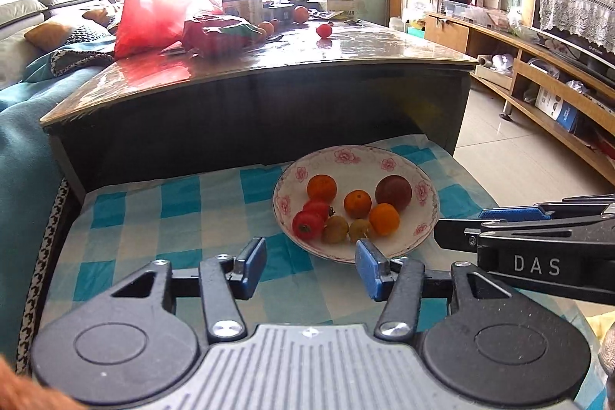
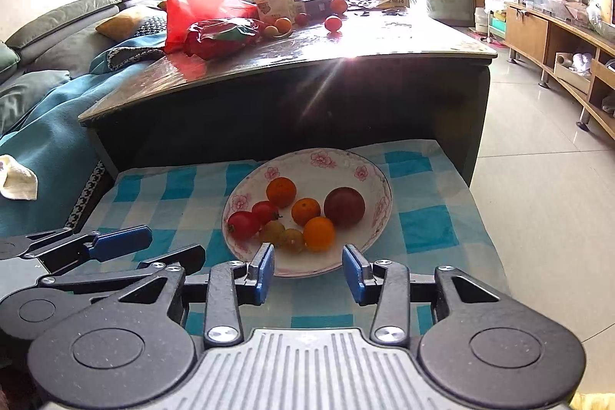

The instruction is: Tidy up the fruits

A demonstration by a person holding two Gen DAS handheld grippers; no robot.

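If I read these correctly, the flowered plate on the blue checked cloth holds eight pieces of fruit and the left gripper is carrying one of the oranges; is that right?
Not quite. The left gripper is carrying nothing: in the left wrist view its jaws stand apart over the blue checked cloth, empty. The rest holds: the flowered plate does hold eight pieces of fruit.

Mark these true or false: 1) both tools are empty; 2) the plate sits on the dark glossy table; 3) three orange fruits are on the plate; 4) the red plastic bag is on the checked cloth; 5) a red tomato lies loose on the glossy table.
1) True: the left tool and right tool stand open, holding nothing.
2) False: the plate sits on the checked cloth, in front of the glossy table.
3) True: three orange fruits.
4) False: the red plastic bag lies on the glossy table.
5) True: the tomato.
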